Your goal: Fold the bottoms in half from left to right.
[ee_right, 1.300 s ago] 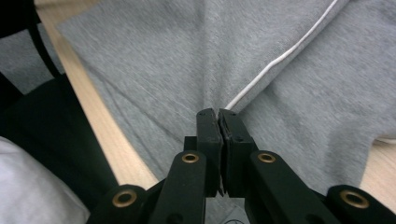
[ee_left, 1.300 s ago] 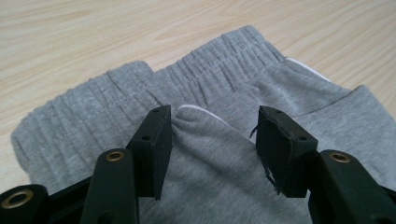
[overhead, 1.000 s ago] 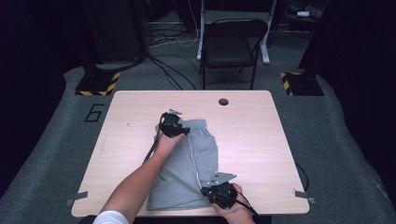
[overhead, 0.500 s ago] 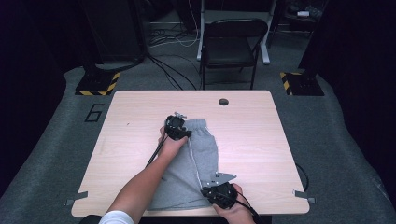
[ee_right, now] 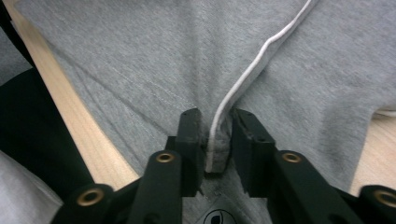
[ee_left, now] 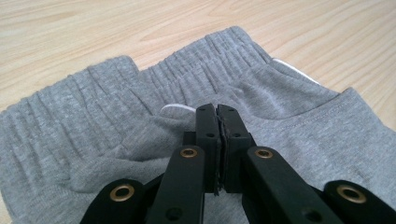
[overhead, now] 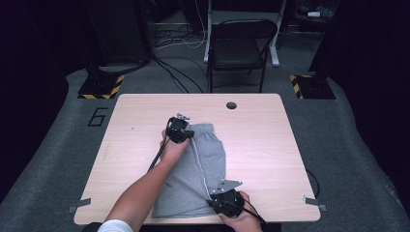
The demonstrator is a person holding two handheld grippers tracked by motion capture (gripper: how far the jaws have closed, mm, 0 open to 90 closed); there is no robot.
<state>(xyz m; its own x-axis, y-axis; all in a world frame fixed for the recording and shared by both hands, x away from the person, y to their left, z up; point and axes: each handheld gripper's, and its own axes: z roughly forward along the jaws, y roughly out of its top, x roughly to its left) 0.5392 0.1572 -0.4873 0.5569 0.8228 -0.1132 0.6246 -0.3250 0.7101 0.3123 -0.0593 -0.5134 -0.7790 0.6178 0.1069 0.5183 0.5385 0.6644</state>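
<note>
Softly ribbed grey jersey shorts [ee_left: 116,107] on pale woodgrain table [overhead: 270,140].

A light wooden table [overhead: 270,145] stands on grey carpet [overhead: 358,159], with a round cable hole [overhead: 231,105] near its far edge. Beyond that far edge sits a dark folding chair [overhead: 239,48]. Cables [overhead: 174,72] trail across the floor left of the chair. Yellow-and-black striped bases [overhead: 101,88] flank the table's far corners. The surroundings are dark.

The counter [overhead: 145,121] is evenly lit from above against dark surroundings; shadows are soft, and both close views look slightly soft.
</note>
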